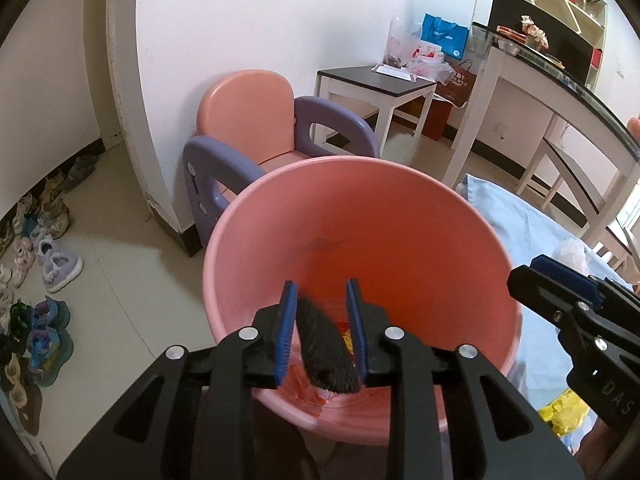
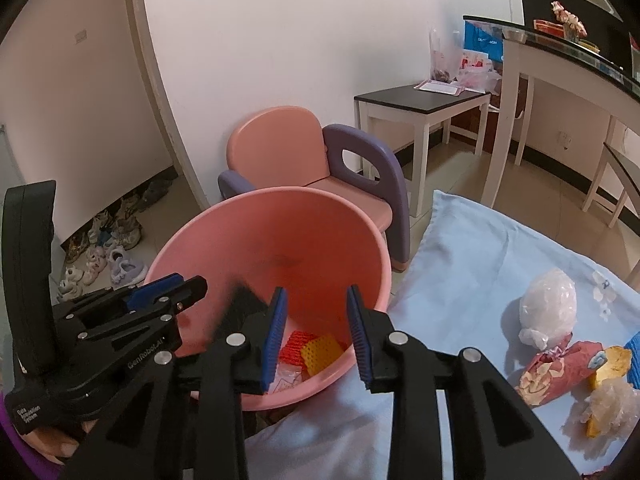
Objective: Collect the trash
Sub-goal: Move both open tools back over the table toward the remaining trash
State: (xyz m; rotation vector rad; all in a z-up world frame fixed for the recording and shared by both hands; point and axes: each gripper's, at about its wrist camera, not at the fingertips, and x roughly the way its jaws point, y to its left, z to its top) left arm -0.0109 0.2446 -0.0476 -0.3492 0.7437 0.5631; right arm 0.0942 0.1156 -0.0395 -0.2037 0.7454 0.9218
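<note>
Left gripper (image 1: 322, 332), jaws apart around a dark scrap (image 1: 326, 350) over the pink bin (image 1: 360, 208), should hold until it drops clear; right gripper (image 2: 316, 336) gapes empty

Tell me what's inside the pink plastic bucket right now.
Inside the pink plastic bucket, the right wrist view shows a red waffle-textured piece, a yellow one and a clear wrapper. A dark blurred piece is above them. The tools cover the near bottom.
</note>
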